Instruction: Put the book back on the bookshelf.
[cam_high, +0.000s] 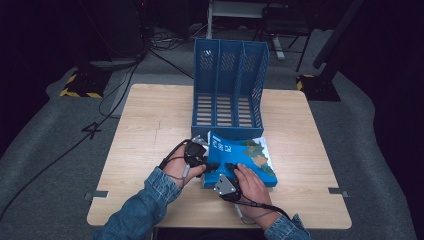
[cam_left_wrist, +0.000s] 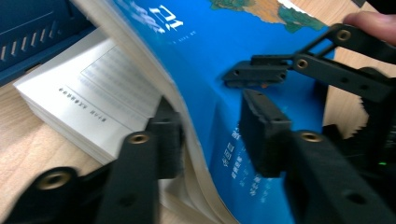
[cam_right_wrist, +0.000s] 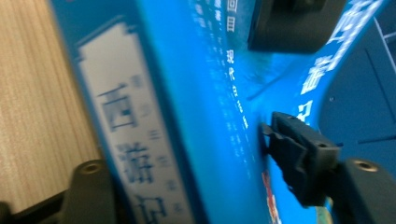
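Note:
A thick blue book (cam_high: 250, 155) lies on the wooden table (cam_high: 150, 130) just in front of a blue file rack (cam_high: 227, 85). Its cover and a sheaf of pages (cam_left_wrist: 196, 60) are bent up off the white inner page (cam_left_wrist: 93, 93). My left gripper (cam_high: 212, 166) is at the book's left edge. Its jaws (cam_left_wrist: 210, 126) stand open astride the lifted sheaf, one under the pages and one over the cover. My right gripper (cam_high: 231, 167) is at the book's near edge, shut across the thickness (cam_right_wrist: 187, 158), with the spine label (cam_right_wrist: 121, 130) facing its camera.
The blue rack has three upright slots with slatted floors, open toward me; one corner (cam_left_wrist: 32, 32) shows beside the book. Bare tabletop lies to the left and right of the book. Cables and stands sit on the grey floor beyond the table.

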